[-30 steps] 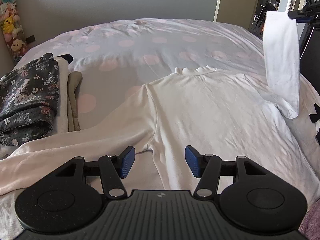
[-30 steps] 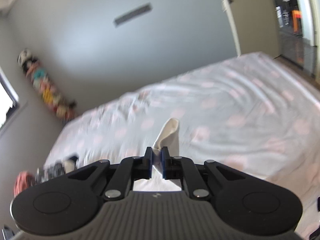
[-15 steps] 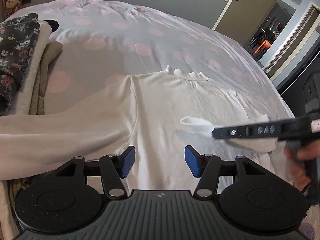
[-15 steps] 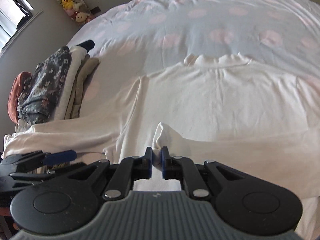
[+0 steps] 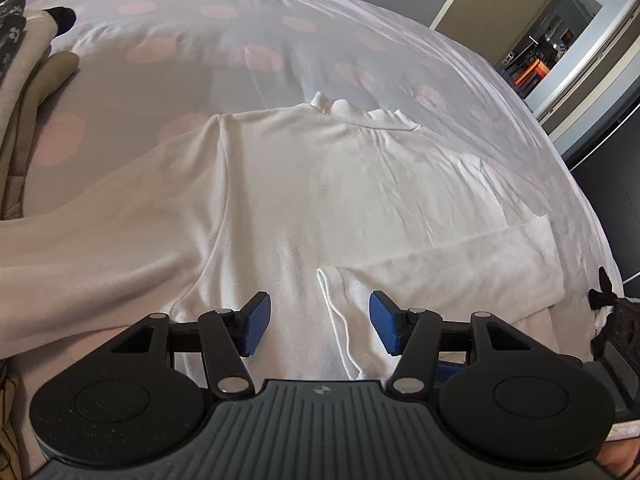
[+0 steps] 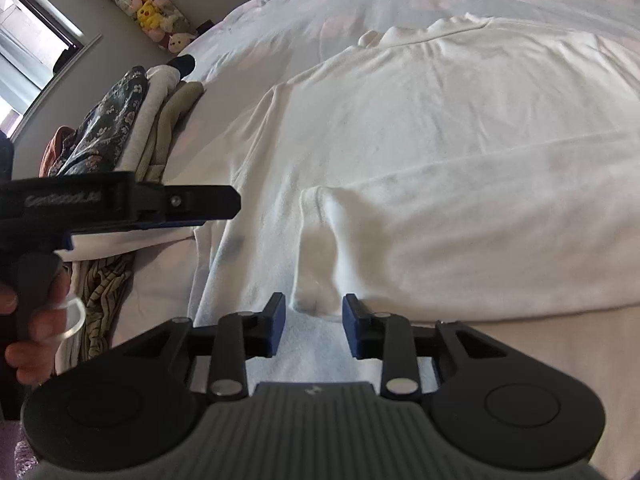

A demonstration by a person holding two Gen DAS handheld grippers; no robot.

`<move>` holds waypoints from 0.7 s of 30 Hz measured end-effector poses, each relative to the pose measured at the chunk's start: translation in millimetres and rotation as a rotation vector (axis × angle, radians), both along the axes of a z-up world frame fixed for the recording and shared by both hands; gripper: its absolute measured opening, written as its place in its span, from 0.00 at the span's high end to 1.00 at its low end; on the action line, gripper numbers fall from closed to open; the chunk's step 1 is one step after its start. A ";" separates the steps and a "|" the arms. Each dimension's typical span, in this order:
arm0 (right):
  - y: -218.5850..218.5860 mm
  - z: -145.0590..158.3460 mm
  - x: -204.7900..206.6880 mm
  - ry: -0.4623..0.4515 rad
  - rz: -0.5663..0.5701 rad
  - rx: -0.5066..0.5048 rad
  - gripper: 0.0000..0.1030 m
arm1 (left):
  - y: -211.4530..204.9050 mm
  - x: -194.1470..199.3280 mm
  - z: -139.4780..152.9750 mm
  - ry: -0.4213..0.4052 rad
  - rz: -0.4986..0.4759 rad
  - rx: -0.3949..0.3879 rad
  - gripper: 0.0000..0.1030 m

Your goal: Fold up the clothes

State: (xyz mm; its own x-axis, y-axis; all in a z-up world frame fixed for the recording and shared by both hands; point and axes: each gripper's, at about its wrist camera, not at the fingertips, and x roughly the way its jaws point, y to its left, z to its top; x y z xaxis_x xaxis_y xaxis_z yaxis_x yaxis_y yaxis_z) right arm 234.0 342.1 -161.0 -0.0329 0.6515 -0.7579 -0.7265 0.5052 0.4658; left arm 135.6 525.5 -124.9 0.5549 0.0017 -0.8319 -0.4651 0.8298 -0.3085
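A white long-sleeved shirt (image 5: 312, 184) lies flat on the bed, collar away from me. Its right sleeve (image 5: 460, 268) is folded across the lower body, and the cuff ends near the middle. The other sleeve (image 5: 80, 248) stretches out to the left. My left gripper (image 5: 320, 322) hovers open over the shirt's lower part, the cuff edge just inside its right finger. In the right wrist view my right gripper (image 6: 314, 330) has its jaws opening. The sleeve cuff (image 6: 316, 292) lies between them, and the pads stand off the cloth.
A stack of folded clothes (image 6: 120, 120) lies along the bed's left side, with a striped garment (image 6: 104, 280) nearer me. Plush toys (image 6: 148, 4) hang on the far wall. The bed's right edge (image 5: 580, 200) drops off toward an open doorway (image 5: 552, 52).
The right gripper came down from high up with the sleeve, laid it across the shirt and opened off the cuff. The left gripper moved lower and closer over the shirt, staying open.
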 end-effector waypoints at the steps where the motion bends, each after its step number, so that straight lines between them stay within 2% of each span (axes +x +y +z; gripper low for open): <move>1: -11.7 2.8 0.8 -0.015 -0.012 -0.004 0.65 | -2.7 7.1 -3.1 0.009 -0.018 0.020 0.49; 7: -82.4 7.3 22.2 -0.137 -0.054 -0.106 0.61 | -20.9 40.0 -26.9 0.064 -0.070 0.081 0.49; 9: -105.7 7.4 35.3 -0.160 -0.085 -0.136 0.59 | -31.8 45.6 -30.8 0.090 -0.086 0.142 0.58; 11: -129.6 7.6 49.4 -0.173 -0.120 -0.161 0.58 | -42.7 51.1 -34.3 0.118 -0.102 0.206 0.83; 13: -149.9 6.9 62.7 -0.184 -0.152 -0.183 0.57 | -52.4 54.6 -32.9 0.131 -0.124 0.262 0.92; 17: -177.2 4.5 82.7 -0.205 -0.210 -0.211 0.55 | -59.6 57.8 -6.7 0.064 -0.134 0.258 0.96; 20: -188.4 4.7 92.4 -0.214 -0.246 -0.203 0.51 | -60.6 68.6 34.8 -0.021 -0.132 0.207 0.96; 21: -190.7 5.0 95.0 -0.223 -0.260 -0.203 0.46 | -61.7 73.8 50.9 -0.052 -0.135 0.199 0.96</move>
State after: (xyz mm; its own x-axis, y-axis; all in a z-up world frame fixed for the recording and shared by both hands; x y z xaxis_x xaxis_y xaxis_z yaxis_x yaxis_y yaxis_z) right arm 329.0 151.4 -156.1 0.2932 0.4523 -0.8423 -0.6338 0.7516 0.1829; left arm 209.3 463.7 -73.9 0.6032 0.0855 -0.7930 -0.3336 0.9301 -0.1535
